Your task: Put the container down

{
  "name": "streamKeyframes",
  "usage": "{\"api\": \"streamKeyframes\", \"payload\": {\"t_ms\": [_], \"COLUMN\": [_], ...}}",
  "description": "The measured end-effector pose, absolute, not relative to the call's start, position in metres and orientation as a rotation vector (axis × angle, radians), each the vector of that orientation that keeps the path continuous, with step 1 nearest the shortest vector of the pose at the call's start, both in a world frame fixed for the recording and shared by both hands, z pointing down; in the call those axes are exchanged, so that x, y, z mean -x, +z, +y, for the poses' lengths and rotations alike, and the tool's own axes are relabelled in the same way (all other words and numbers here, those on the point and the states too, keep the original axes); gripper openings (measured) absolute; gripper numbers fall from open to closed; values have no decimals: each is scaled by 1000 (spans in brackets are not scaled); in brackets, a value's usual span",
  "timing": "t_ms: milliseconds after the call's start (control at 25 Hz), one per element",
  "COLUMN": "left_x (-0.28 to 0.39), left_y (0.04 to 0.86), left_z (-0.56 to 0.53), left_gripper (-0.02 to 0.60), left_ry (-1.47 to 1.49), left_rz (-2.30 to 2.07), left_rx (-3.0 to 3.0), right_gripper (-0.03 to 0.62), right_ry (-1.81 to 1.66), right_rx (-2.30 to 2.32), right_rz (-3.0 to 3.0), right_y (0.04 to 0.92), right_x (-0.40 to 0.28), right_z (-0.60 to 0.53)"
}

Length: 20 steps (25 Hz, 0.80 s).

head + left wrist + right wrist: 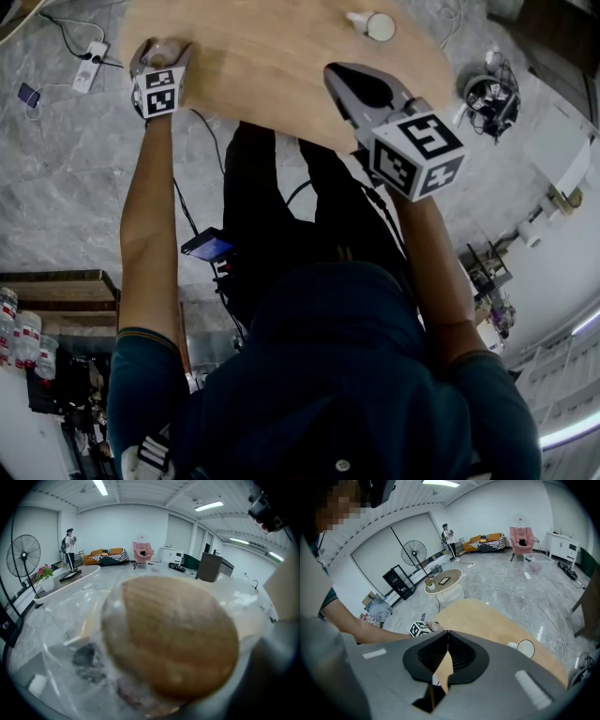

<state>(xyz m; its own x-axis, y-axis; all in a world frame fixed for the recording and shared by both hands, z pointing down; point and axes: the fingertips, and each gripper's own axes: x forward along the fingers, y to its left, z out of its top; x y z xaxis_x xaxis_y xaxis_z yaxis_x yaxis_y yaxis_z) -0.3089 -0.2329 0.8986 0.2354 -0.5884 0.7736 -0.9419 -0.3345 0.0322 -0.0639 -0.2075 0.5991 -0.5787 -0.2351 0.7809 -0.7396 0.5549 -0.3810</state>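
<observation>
A clear container with a round wooden lid fills the left gripper view, very close to the camera. From the head camera it shows as a small clear shape at the tip of my left gripper, over the left edge of the wooden table. The left jaws stand wide and hold it; the jaws themselves are hidden behind it. My right gripper hovers over the table's near right part. Its jaws are shut with nothing between them.
A small white cup stands on the table's far side and also appears in the right gripper view. A power strip and cables lie on the grey floor. A fan and a round white table stand further off.
</observation>
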Motion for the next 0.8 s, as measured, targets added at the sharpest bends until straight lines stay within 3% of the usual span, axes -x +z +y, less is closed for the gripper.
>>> {"api": "streamKeyframes", "payload": {"t_ms": [240, 360, 800], "left_x": [309, 305, 312], "left_y": [897, 897, 881], "left_z": [-231, -224, -205], "left_gripper": [420, 459, 457], "left_ry": [917, 935, 953], "left_rz": [-1434, -1413, -1467], "left_rx": [-2033, -2064, -2018], "right_gripper": [11, 11, 11], "right_ry": [948, 946, 920], "right_rx": [-752, -739, -687], "right_rz": [-2107, -2114, -2151], "right_y": [604, 602, 591], "right_x": [68, 70, 72], "right_z": [-210, -210, -208]}}
